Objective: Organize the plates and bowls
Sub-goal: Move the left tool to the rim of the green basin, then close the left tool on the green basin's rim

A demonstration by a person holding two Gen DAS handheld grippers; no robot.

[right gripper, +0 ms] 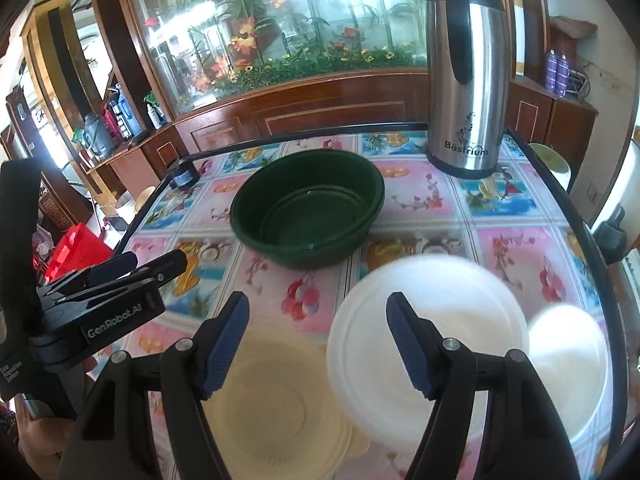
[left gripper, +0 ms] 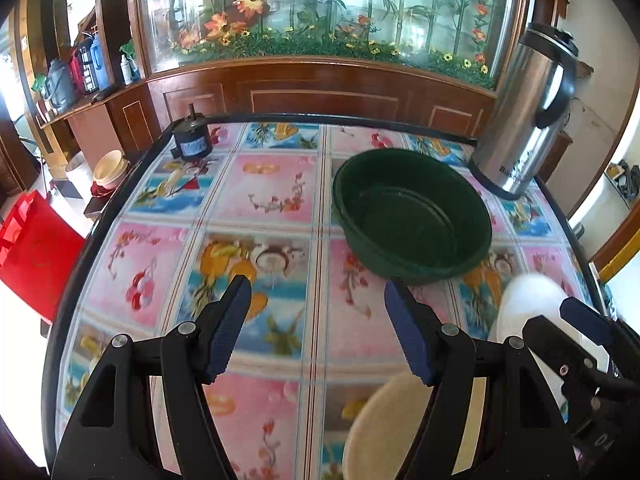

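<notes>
Showing only rightward, blurred, perhaps white bowl [right gripper: 568, 364], cream plate [right gripper: 276, 400], white plate [right gripper: 424, 344]

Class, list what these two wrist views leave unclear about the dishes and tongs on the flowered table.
- White plate, right wrist view: motion-blurred; the right tongs cover part.
- Cream plate: near rim cut off by the frame.
- White bowl: blurred, depth unclear.
- Green bowl, left wrist view: whether one bowl or two nested is uncertain.
- Left tongs: open, empty.

ahead of the left claw [left gripper: 316, 336] lies bare counter [left gripper: 256, 200]; the green basin [left gripper: 412, 216] blocks its forward right, the steel flask [left gripper: 528, 112] beyond.
</notes>
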